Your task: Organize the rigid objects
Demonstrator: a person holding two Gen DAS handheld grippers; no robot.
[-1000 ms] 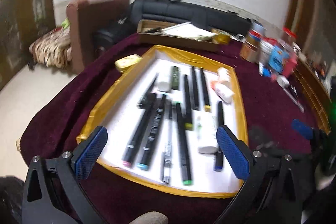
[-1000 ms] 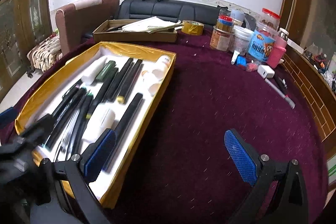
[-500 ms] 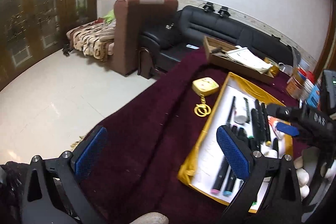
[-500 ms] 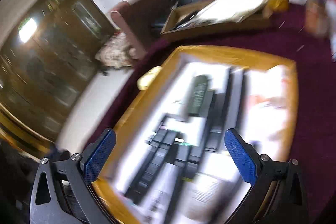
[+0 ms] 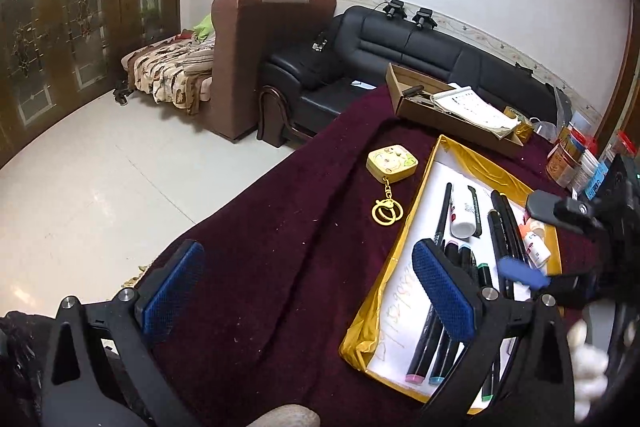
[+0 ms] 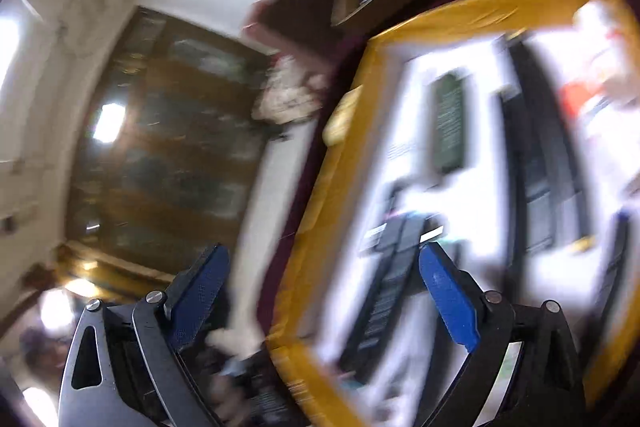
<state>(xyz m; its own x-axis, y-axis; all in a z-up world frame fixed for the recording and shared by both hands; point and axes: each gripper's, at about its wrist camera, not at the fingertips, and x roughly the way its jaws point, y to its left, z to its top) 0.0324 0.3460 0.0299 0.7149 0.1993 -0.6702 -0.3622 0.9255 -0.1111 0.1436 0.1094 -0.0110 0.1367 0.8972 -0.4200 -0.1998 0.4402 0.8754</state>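
A gold-rimmed white tray on the maroon tablecloth holds several black markers, a white tube and small glue bottles. A yellow keychain case with gold rings lies left of the tray. My left gripper is open and empty, over the cloth at the tray's near left corner. My right gripper is open and empty, tilted over the tray's left rim; that view is badly blurred. It also shows in the left wrist view above the markers.
A cardboard box with papers stands behind the tray. Jars and bottles crowd the far right. A black sofa and a brown armchair stand beyond the table; the table edge drops to a tiled floor on the left.
My left gripper has swung left, from facing the tray to its left corner. My right gripper has swung left over the tray and rolled sideways. Both jaws stay open.
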